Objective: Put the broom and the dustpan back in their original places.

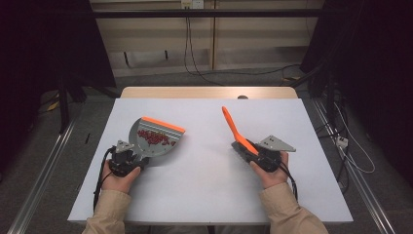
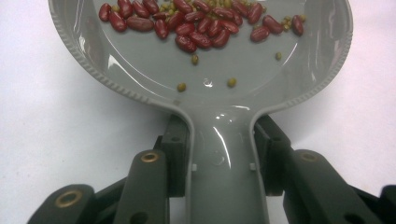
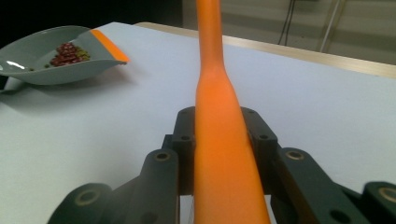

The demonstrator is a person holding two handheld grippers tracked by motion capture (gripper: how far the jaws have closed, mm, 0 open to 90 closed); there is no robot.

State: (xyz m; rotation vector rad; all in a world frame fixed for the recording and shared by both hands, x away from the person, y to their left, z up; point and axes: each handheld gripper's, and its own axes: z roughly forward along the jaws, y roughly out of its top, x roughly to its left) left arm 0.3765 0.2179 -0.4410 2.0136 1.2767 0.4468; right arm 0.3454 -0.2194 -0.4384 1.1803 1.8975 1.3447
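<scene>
From the high view I've got the left tool clamped on the handle of the grey dustpan, and the pan reaches up and away from it across the white desk, orange lip at the far end. A heap of red beans sits inside, just ahead of my tool. The right tool is clenched on the orange brush, which slants up and away from it, well apart from the pan. I see no stray beans on the desk from up here, so I'd judge the sweeping done; what's left, I reckon, is carrying the pan off to tip it, and I can't spot any bin or bowl for that.

In the left gripper view the dustpan handle runs straight out between the jaws, both pressed against its sides. The beans lie at the far part of the pan, red ones bunched together with small green ones scattered nearer my tool. The pan's lip is cut off at the top edge, so I can't tell how full it is up there.

In the right gripper view the brush handle rises right out of the jaws, gripped tight on both sides. Its far end runs out of frame and I can't make out any bristles. Off to the far left sits the dustpan with its beans.
</scene>
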